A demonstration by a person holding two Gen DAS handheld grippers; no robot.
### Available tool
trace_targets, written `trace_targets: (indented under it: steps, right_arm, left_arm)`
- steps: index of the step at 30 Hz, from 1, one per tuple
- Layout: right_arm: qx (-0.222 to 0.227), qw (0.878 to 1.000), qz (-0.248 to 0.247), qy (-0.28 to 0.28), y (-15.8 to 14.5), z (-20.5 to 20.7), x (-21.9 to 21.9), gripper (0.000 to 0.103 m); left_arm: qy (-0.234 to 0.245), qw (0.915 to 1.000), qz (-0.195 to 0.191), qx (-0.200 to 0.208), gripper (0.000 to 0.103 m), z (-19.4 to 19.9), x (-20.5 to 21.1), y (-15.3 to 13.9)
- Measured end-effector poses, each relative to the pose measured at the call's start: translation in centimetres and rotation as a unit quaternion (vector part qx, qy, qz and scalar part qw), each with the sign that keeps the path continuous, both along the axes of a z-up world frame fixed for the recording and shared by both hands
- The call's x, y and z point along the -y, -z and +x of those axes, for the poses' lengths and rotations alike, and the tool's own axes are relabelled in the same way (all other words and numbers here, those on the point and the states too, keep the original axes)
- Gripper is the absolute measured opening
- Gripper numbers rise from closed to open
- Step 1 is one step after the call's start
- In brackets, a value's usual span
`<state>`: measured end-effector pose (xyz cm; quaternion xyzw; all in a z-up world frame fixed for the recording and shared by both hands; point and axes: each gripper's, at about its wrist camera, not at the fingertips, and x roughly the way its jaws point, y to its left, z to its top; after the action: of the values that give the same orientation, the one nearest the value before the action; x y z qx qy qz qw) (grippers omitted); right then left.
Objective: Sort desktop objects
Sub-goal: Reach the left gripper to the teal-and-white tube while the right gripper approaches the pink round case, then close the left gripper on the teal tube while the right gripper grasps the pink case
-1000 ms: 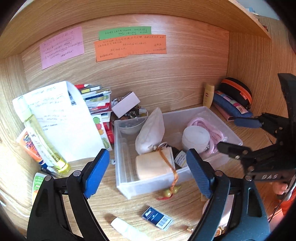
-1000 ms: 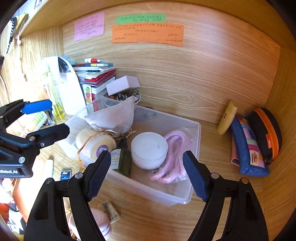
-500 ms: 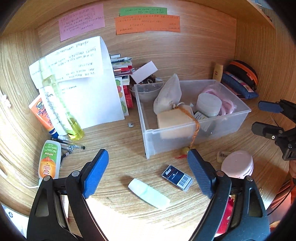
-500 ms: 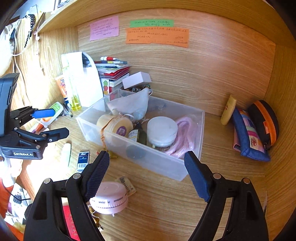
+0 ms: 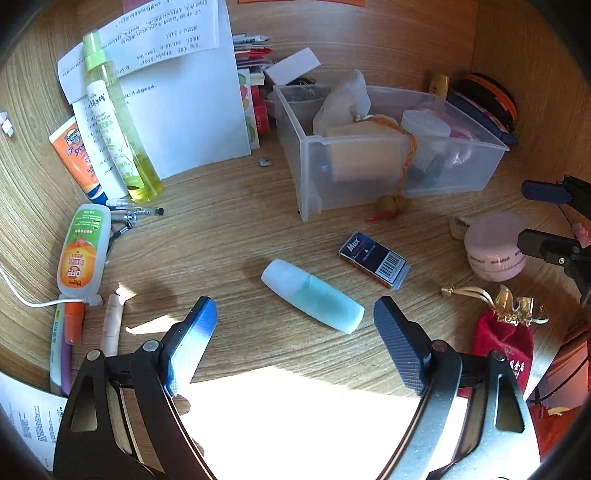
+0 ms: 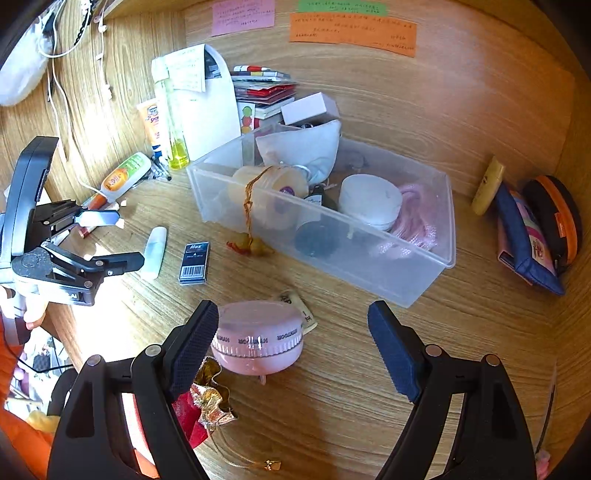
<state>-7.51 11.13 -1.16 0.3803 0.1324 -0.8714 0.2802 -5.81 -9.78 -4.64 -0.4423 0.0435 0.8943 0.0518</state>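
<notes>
- Wood-grain tabletop [image 5: 229, 236] sat inside a wooden alcove; pink, green and orange paper notes [image 6: 352, 31] were stuck on the back wall.
- Clear plastic bin [image 6: 373, 273] stood toward the back of the tabletop. It held a white pouch [image 6: 310, 147], a cream jar tied with orange cord [image 6: 266, 184], a white round tub [image 6: 369, 201] and a pink coil [image 6: 417, 218]. The cord's end hung over the front wall of the bin onto the tabletop.
- Left gripper [image 5: 295, 332] was open, jaws wide apart with nothing clamped. Pale blue tube [image 5: 312, 295] lay on its side just ahead of the blue pads, between their lines but untouched.
- Dark blue "Max" box [image 5: 375, 264] lay flat just beyond the tube, toward the bin.
- Right gripper [image 6: 291, 339] was also open. Pink round case [image 6: 256, 336] sat on the tabletop between its jaws, close against the left pad; whether it touched could not be told. The right pad was well clear.
- Red drawstring pouch with gold trim [image 5: 504, 339] lay near the front edge, beside the pink case.
- Along the left edge: a yellow spray bottle [image 5: 118, 125] and an orange sunscreen tube [image 5: 75, 158] leaned against white papers [image 5: 184, 96], with an orange-and-green bottle [image 5: 83, 251] and pens [image 5: 133, 214] lying beside them.
- At the right rear corner: a blue pencil case [image 6: 524, 236], a black-and-orange zip case [image 6: 557, 218] and a small yellow tube [image 6: 487, 184].
</notes>
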Motion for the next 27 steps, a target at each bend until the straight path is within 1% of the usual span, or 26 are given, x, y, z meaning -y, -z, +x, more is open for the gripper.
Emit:
trace_targets:
  steps: [6, 13, 19, 24, 27]
  right_arm:
    - [0.021, 1.0, 0.009, -0.016, 1.2, 0.4, 0.9, 0.081]
    - [0.049, 0.998, 0.017, -0.019, 2.8, -0.4, 1.4, 0.081]
    - [0.064, 0.997, 0.015, -0.031, 3.5, -0.6, 1.8, 0.081]
    - [0.069, 0.997, 0.016, -0.035, 3.9, -0.7, 2.1, 0.079]
    - [0.071, 0.997, 0.015, -0.034, 4.1, -0.6, 2.1, 0.072]
  left_arm:
    - [0.024, 0.9996, -0.006, 0.016, 0.087, 0.1, -0.5, 1.0]
    - [0.032, 0.9987, -0.011, 0.037, 0.088, -1.0, -0.4, 2.1]
    - [0.027, 0.9988, 0.01, 0.041, 0.088, -1.9, 0.1, 2.4]
    - [0.028, 0.999, 0.01, 0.035, 0.087, -2.3, 0.3, 2.4]
    - [0.031, 0.9991, 0.011, 0.026, 0.083, -2.5, 0.1, 2.3]
